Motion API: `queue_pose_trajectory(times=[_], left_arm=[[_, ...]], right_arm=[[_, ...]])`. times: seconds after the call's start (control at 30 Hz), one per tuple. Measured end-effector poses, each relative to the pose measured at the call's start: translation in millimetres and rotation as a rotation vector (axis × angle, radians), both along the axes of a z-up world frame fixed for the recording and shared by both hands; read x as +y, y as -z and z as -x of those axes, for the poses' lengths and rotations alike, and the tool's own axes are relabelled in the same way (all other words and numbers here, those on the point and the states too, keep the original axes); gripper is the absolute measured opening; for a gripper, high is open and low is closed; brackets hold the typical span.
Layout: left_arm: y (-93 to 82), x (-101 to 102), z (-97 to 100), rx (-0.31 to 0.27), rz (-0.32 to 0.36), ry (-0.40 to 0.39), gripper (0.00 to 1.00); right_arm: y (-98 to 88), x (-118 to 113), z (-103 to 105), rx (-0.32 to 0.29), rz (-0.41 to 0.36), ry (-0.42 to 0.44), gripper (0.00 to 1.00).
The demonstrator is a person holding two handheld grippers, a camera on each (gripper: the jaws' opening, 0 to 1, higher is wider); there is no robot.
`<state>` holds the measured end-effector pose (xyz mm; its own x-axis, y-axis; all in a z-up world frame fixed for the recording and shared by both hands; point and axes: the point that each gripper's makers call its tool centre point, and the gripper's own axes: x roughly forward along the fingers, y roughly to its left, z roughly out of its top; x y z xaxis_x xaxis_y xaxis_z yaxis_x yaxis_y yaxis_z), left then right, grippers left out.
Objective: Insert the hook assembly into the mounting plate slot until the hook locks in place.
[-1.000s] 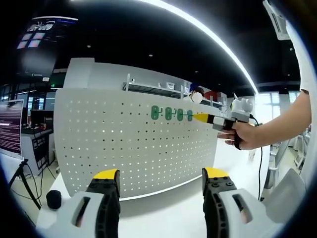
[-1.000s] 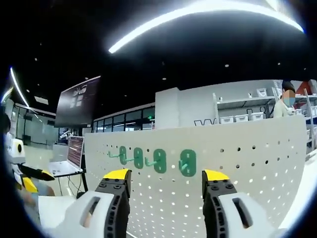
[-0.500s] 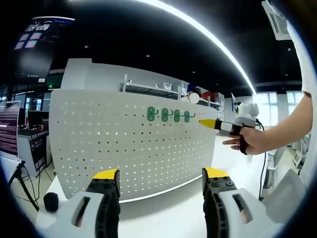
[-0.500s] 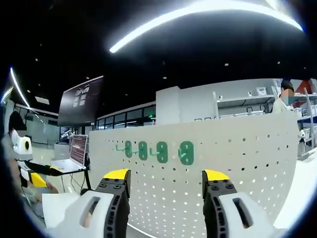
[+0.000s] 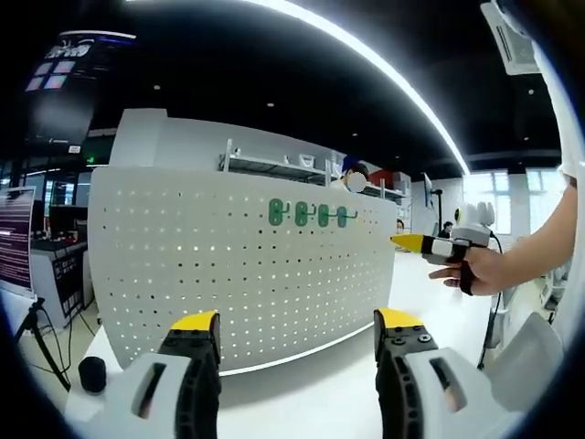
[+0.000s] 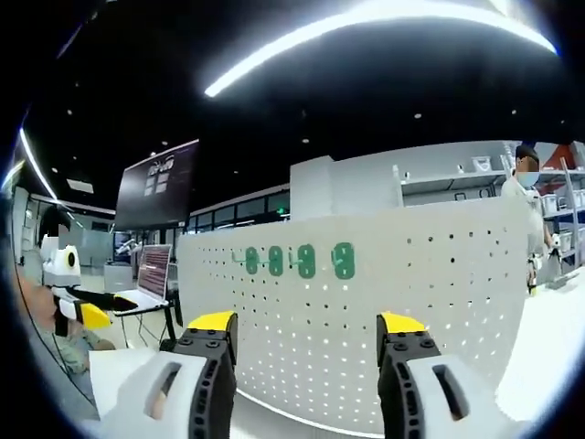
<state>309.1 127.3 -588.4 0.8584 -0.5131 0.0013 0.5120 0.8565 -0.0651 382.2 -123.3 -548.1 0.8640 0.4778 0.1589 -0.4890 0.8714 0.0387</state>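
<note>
Left gripper [image 5: 297, 334]: jaws spread, holding nothing.
Right gripper [image 6: 306, 334]: spread, holding nothing too.
Green hooks [image 6: 302, 261]: four, at 12 o'clock on white pegboard [image 6: 411, 320].
Tip: check each sits flat, none loose.

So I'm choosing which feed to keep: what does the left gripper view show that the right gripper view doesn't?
Left gripper view: the right gripper held in a hand, off the pegboard's right edge, and a black round object at lower left.

Right gripper view: a laptop, a hanging dark screen, and the left gripper at the left.

Both: the white pegboard with four green hooks in a row, and shelving behind.
</note>
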Motion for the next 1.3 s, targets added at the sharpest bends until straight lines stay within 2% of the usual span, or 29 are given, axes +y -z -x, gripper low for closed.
queue_pose_trajectory(times=[0.8,1.07,1.3], left_arm=[[-7.3,-11.9,4.2,-0.031,-0.017,0.039,0.73],[-7.6,-11.9,7.1,-0.031,-0.020,0.043,0.73],[-5.8,-10.5,11.3,-0.028,-0.023,0.049,0.73]], right_arm=[[18.5,-8.0,47.4,0.022,-0.004,-0.001,0.62],[23.8,-7.2,62.7,0.031,0.010,-0.009,0.62],[28.1,-15.4,73.9,0.043,0.000,-0.001,0.63]])
